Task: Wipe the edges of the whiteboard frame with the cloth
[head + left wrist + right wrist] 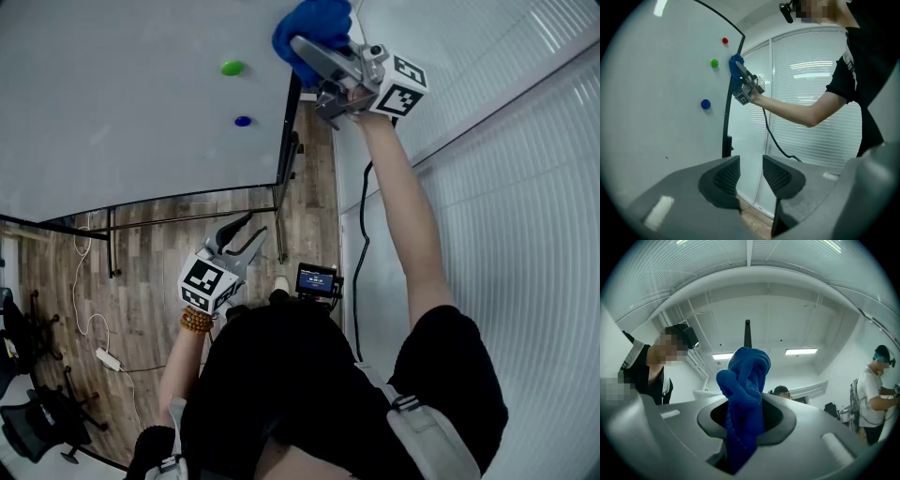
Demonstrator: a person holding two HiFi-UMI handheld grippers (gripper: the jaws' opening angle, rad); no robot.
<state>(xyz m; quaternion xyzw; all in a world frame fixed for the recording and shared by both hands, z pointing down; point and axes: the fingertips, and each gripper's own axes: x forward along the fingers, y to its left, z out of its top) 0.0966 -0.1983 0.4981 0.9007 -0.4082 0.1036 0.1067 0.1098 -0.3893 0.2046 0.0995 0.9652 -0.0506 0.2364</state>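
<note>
Right gripper (302, 49) pinches the blue cloth (317, 26) at the whiteboard frame (289, 122) edge; left gripper (246, 232) empty, fingers narrowly apart

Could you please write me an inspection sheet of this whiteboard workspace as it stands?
Surface: whiteboard, face bare apart from magnets; black frame round it.
Job's things: blue cloth, bunched at the frame's side edge.
Clutter: green magnet, blue magnet, red magnet on the board.
Grippers: right gripper shut on the cloth; left gripper open, empty, held low.
Cables: black cable hanging beside the blinds; white cable on the floor.
Surroundings: wooden floor, office chair.
</note>
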